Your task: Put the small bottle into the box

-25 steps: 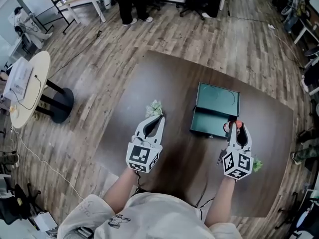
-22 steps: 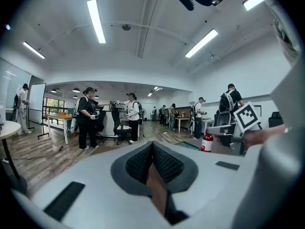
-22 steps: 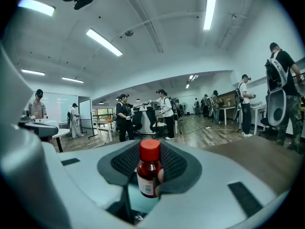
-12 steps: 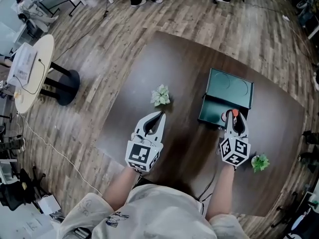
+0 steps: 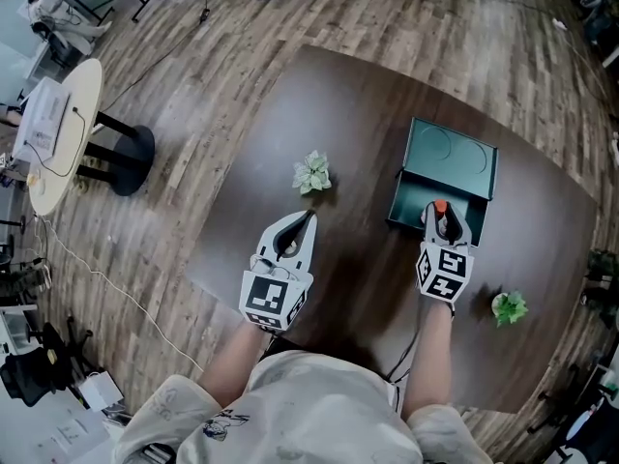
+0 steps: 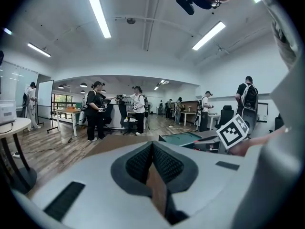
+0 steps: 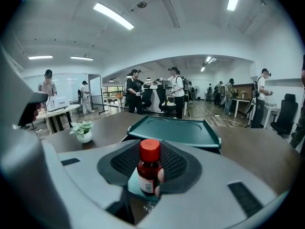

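**Bottle over box, not in yet**

R gripper (image 5: 440,211) is clamped on the small bottle (image 7: 148,168), upright, over the near edge of the open box (image 5: 455,153). Risk: release off-centre and it clips the wall, tips, rolls out. L gripper (image 5: 293,237) hangs pinched closed, nothing in it. 1 potted plant (image 5: 311,172) left of box, 2nd plant (image 5: 509,306) by your R wrist. Both clear, nothing blocks.
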`<state>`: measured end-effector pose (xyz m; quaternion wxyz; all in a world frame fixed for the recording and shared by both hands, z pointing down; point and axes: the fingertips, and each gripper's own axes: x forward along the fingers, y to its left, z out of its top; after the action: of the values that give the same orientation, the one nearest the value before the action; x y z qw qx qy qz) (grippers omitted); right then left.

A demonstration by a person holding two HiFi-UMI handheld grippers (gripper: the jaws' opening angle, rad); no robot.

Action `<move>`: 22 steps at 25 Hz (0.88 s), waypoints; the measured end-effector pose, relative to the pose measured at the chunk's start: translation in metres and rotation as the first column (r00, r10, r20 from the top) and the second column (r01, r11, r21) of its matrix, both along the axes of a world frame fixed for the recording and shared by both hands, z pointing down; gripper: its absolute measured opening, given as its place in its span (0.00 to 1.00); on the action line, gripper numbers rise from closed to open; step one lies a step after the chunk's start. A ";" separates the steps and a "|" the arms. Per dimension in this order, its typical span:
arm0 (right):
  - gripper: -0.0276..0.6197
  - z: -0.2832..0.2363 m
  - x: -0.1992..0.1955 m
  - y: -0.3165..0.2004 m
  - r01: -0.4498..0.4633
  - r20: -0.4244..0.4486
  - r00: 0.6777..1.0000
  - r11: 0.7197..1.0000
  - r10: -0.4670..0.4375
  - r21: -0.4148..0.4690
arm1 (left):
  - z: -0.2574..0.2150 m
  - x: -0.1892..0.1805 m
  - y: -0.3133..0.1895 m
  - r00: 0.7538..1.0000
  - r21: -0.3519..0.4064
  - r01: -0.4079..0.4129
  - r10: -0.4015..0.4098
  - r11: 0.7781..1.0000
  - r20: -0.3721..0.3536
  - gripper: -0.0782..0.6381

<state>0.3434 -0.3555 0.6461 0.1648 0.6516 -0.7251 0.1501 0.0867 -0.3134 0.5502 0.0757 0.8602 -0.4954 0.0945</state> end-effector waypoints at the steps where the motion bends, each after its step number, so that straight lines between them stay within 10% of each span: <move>1: 0.24 0.000 0.000 0.000 -0.001 0.001 1.000 1.000 0.001 -0.002 | 0.000 0.000 0.000 1.000 -0.001 -0.002 0.002 1.000 -0.001 0.11; 22: 0.24 0.003 -0.002 0.025 -0.016 -0.006 1.000 1.000 0.016 0.007 | -0.001 0.016 0.008 0.999 -0.001 -0.048 0.048 0.999 -0.004 0.11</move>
<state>0.3417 -0.3304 0.6488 0.1637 0.6583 -0.7198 0.1469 0.1032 -0.3056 0.5490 0.0747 0.8720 -0.4743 0.0949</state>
